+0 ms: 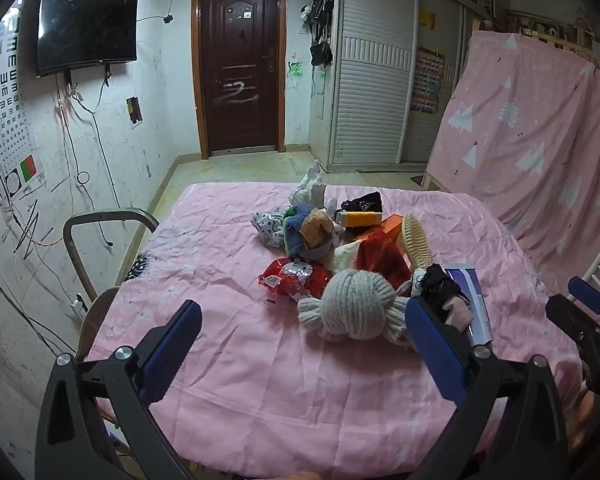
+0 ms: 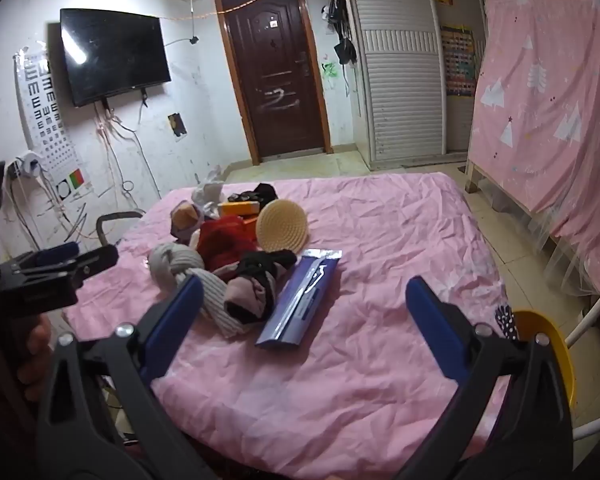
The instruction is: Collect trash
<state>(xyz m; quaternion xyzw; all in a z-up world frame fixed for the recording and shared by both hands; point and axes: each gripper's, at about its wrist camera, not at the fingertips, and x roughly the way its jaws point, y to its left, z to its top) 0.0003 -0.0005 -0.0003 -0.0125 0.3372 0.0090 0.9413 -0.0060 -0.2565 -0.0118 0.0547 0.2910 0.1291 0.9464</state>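
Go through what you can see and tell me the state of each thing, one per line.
Left tongs: open, empty.
Right tongs: open, empty.
Door: shut.
TV: off.
Purple box: lying flat on the bed, closed.
Grey knit hat: on the bed, bunched up.
Brush: propped on the pile, bristles toward the right camera.

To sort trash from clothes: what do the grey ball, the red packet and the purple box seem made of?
Grey ball: ribbed knit, probably wool or acrylic, matte.
Red packet: likely thin plastic film, glossy and crinkled.
Purple box: apparently printed cardboard with a slight sheen and straight edges.
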